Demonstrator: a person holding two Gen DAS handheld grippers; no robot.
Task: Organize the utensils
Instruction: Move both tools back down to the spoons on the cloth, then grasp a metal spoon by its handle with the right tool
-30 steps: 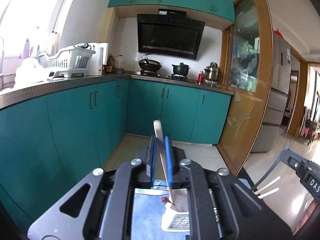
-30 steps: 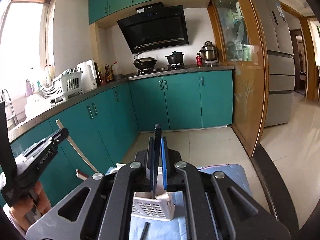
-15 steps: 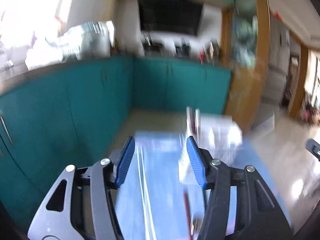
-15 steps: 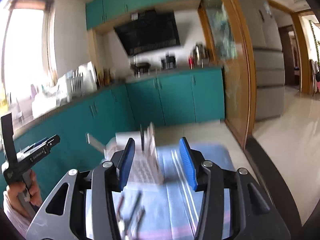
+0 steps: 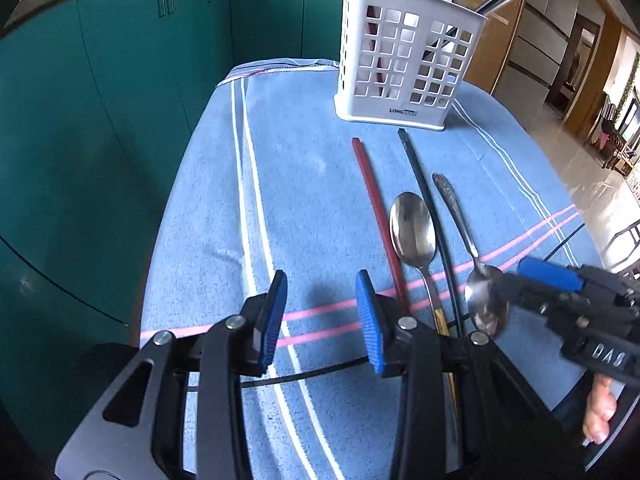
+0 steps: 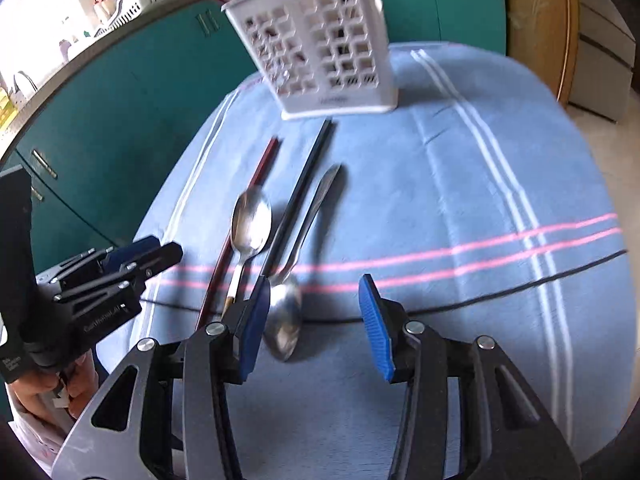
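Two grippers hang over a blue striped cloth [image 5: 320,184], both with jaws parted and nothing between the pads. The left gripper [image 5: 322,312], whose jaws have just been closing, stands moderately apart above bare cloth, with the loose utensils just to its right. The right gripper [image 6: 314,320] stands somewhat wider; its left pad sits just beside the bowl of the small spoon [image 6: 284,320], whether touching I cannot tell. At the far end of the cloth stands the white utensil holder [image 5: 404,60], marked "LONG…" at its base, with handles sticking out. In front of it lie a black chopstick [image 5: 424,200], a red chopstick [image 5: 378,208] and a large spoon [image 5: 412,232].
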